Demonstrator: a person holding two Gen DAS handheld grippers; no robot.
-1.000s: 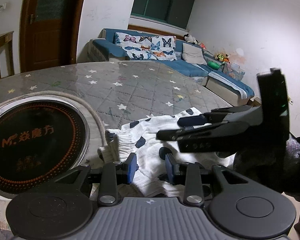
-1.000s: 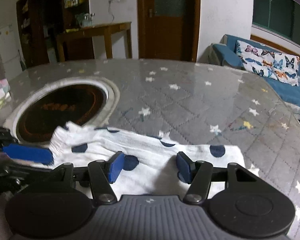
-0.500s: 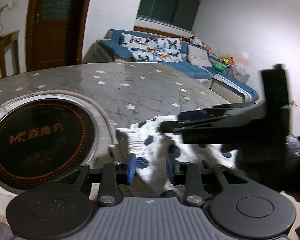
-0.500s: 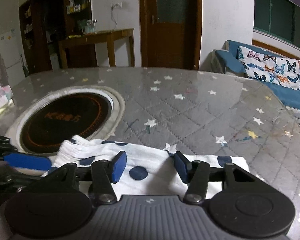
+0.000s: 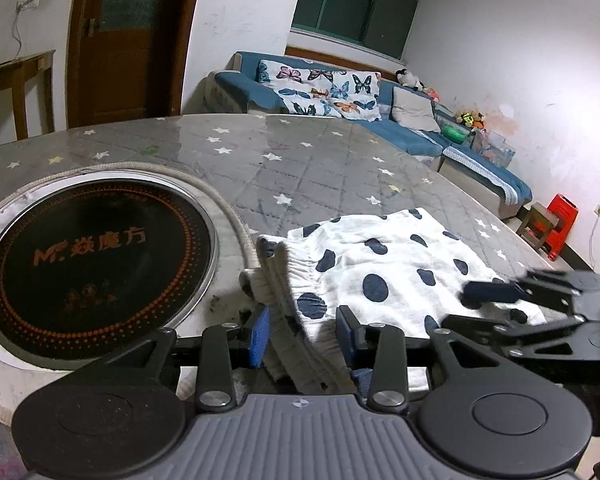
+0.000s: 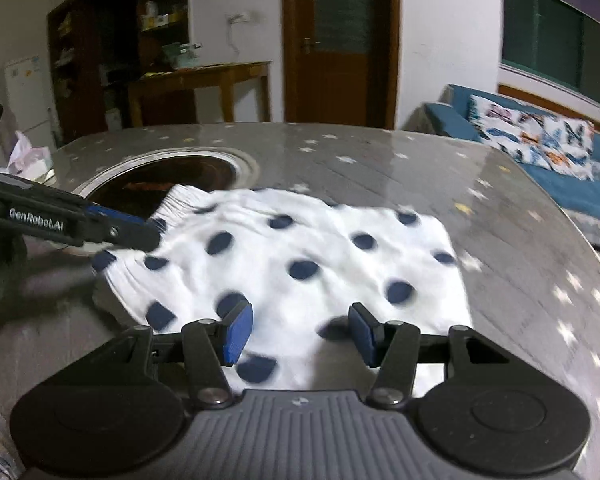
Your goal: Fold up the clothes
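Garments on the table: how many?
1. A white dotted garment lies on the table beside the round cooktop, its bunched waistband between the left gripper pads. More could be hidden under it.

From my remote feed: round grey star-print table (image 5: 300, 168), black induction hob (image 5: 96, 268) set in it. Beyond: blue sofa (image 5: 416, 136) with butterfly cushions (image 5: 324, 92), brown door (image 6: 336, 40), wooden side table (image 6: 204, 80), red stool (image 5: 560, 220), white fridge (image 6: 24, 92).
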